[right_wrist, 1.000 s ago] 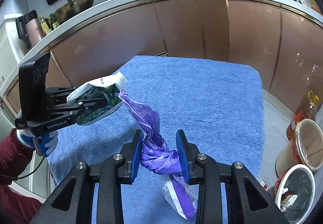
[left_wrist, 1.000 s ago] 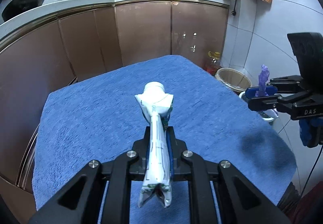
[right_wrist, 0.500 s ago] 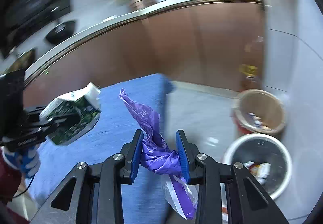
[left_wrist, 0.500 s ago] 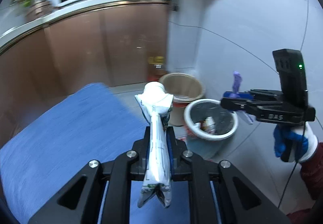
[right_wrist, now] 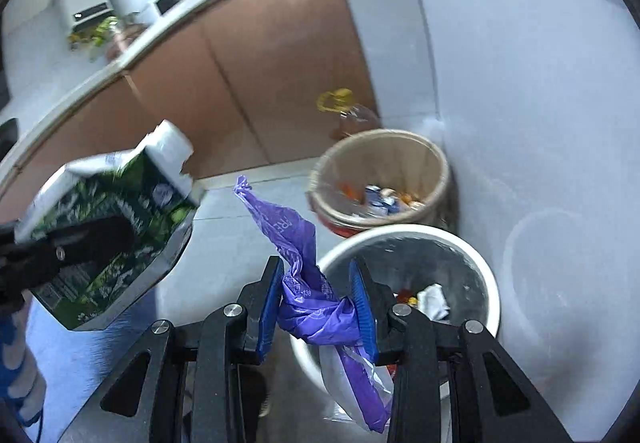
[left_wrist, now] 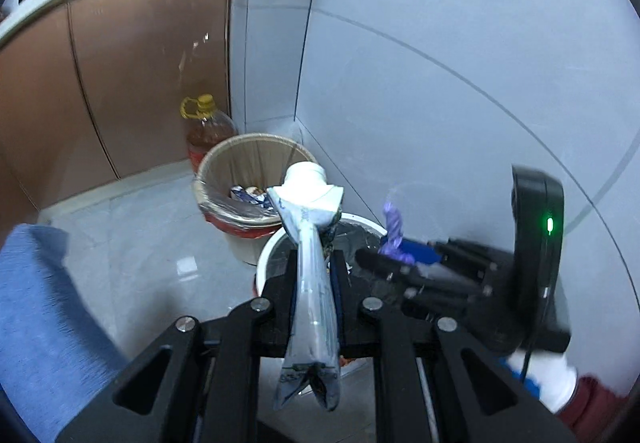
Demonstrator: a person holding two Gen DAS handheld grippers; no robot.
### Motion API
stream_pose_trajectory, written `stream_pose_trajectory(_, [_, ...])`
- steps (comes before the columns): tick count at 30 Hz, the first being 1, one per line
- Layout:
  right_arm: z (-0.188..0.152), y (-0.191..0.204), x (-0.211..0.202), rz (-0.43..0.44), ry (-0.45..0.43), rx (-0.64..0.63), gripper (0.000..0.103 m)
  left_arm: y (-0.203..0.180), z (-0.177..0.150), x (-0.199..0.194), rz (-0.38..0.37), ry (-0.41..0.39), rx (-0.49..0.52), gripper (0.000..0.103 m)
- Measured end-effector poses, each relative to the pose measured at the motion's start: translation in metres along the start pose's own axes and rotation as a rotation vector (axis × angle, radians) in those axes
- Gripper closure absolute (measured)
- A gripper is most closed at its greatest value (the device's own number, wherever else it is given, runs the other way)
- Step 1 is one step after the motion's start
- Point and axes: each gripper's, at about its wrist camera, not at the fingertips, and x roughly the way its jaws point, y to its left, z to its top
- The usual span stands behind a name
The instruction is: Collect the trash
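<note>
Right wrist view: right gripper [right_wrist: 316, 295] over white bin [right_wrist: 490, 283], off the blue cloth [left_wrist: 36, 303]; jaws opening around purple wrapper [right_wrist: 304, 283]. Left gripper [left_wrist: 314, 275] clamped narrow on flattened carton [left_wrist: 312, 283], alongside. Drop imminent.

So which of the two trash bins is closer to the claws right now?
The white-rimmed bin with the dark liner, directly under both claws. The tan bin sits behind it, nearer the wall corner.
</note>
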Motion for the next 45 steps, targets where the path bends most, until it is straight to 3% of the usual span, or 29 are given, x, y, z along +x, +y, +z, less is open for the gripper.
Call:
stream_pose_trajectory(5, [-0.005,-0.017,0.017,-0.087,0.008,0.041,0.068,0.001,0.016,0.045,-0.044,0.033,-0.06,0.089])
stream_pose_trajectory(12, [-0.018,-0.031,0.012,-0.202,0.007,0.075,0.051,0.005,0.021,0.081,-0.083,0.079,-0.127,0.089])
stream_pose_trajectory(22, [-0.031,-0.027,0.003,-0.213,0.014,0.103,0.044,0.006,0.025,0.082,-0.139,0.073,-0.177,0.084])
stream_pose_trajectory(26, [-0.036,-0.022,-0.005,-0.214,0.017,0.095,0.043,0.008,0.023,0.079,-0.15,0.066,-0.194,0.073])
stream_pose_trajectory(33, [-0.032,-0.005,-0.026,-0.209,-0.019,0.064,0.039,0.01,0.01,0.033,-0.091,-0.011,-0.171,0.07])
stream_pose_trajectory(35, [-0.027,0.005,-0.036,-0.199,-0.039,0.048,0.035,0.009,0.004,0.006,-0.04,-0.056,-0.155,0.067])
stream_pose_trajectory(37, [-0.023,0.021,-0.049,-0.188,-0.071,0.023,0.031,0.01,-0.004,-0.022,0.007,-0.108,-0.159,0.052])
stream_pose_trajectory(38, [-0.02,0.026,-0.055,-0.181,-0.083,0.009,0.029,0.011,-0.009,-0.037,0.036,-0.139,-0.156,0.049])
stream_pose_trajectory(45, [-0.016,0.098,-0.107,-0.121,-0.165,-0.133,0.015,0.029,-0.064,-0.136,0.219,-0.272,-0.2,0.046])
